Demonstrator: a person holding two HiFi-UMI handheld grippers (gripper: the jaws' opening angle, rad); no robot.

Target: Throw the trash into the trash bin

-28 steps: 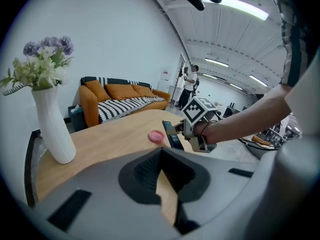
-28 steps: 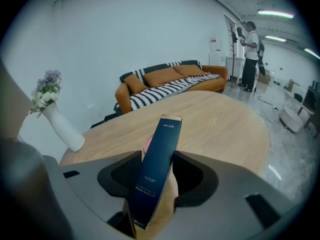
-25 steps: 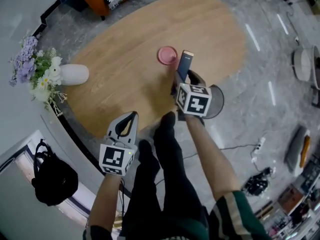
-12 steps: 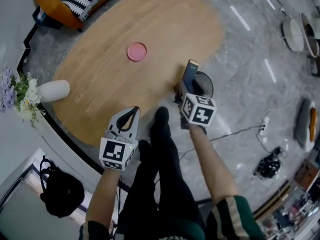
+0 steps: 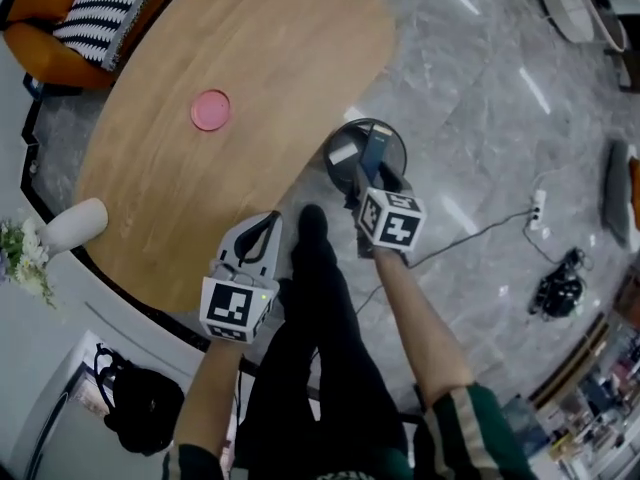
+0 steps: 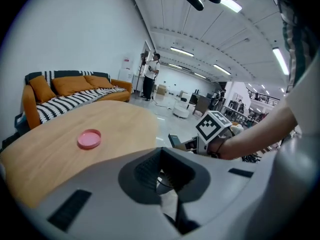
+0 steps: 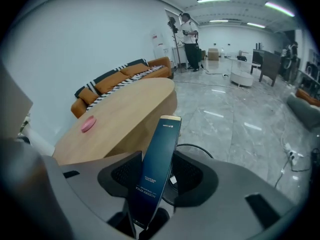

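Observation:
A tall dark blue box (image 5: pixel 374 151) stands upright between the jaws of my right gripper (image 5: pixel 372 173), which is shut on it. In the head view the box hangs over the round dark trash bin (image 5: pixel 345 138) on the floor beside the table; a pale item lies inside. The right gripper view shows the box (image 7: pixel 157 169) in front of the bin's rim (image 7: pixel 192 145). My left gripper (image 5: pixel 265 226) is shut and holds nothing, over the table's near edge. From the left gripper view, its tips (image 6: pixel 162 176) point toward the right gripper's marker cube (image 6: pixel 212 126).
A pink lid (image 5: pixel 210 109) lies on the oval wooden table (image 5: pixel 230 48). A white vase (image 5: pixel 70 226) stands at its left end, a striped sofa (image 5: pixel 90 18) beyond. The person's black-clad legs (image 5: pixel 310 298) are between the grippers. A power strip (image 5: pixel 537 208) lies right.
Both grippers have moved right, off the table side. The blue box, earlier over the table edge near the pink lid, is now above the trash bin.

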